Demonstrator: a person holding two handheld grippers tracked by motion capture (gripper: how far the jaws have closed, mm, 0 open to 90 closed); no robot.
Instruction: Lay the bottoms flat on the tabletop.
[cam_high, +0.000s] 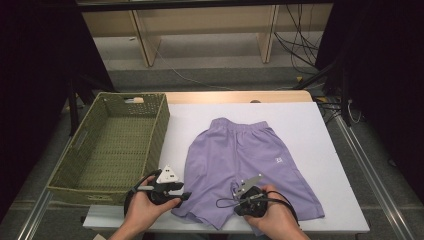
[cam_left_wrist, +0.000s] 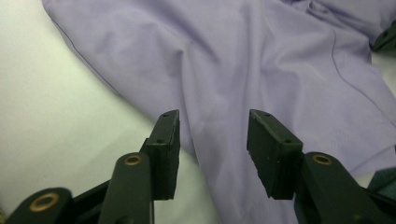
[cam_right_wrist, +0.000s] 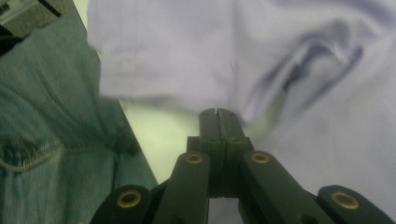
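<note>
Spread left gripper (cam_left_wrist: 212, 140) over lilac shorts (cam_left_wrist: 243, 60); right gripper (cam_right_wrist: 218, 116) pressed together, empty; basket (cam_high: 112, 145) high view.

**What the frames leave unclear**

In the high view the person's hands cover the near hems of the purple shorts (cam_high: 250, 155): the left gripper (cam_high: 175, 192) hides the hem at 7 o'clock, and the right gripper (cam_high: 245, 200) sits over the cloth at 6 o'clock, its jaws out of sight under the hand. The small white patch (cam_high: 278, 160) on the leg at 3 o'clock is too small to read. The forearms are cut off by the bottom edge. The right gripper view is blurred; whether cloth is pinched between its closed jaws cannot be told. Denim (cam_right_wrist: 42, 140) at 9 o'clock there runs off the frame.
</note>
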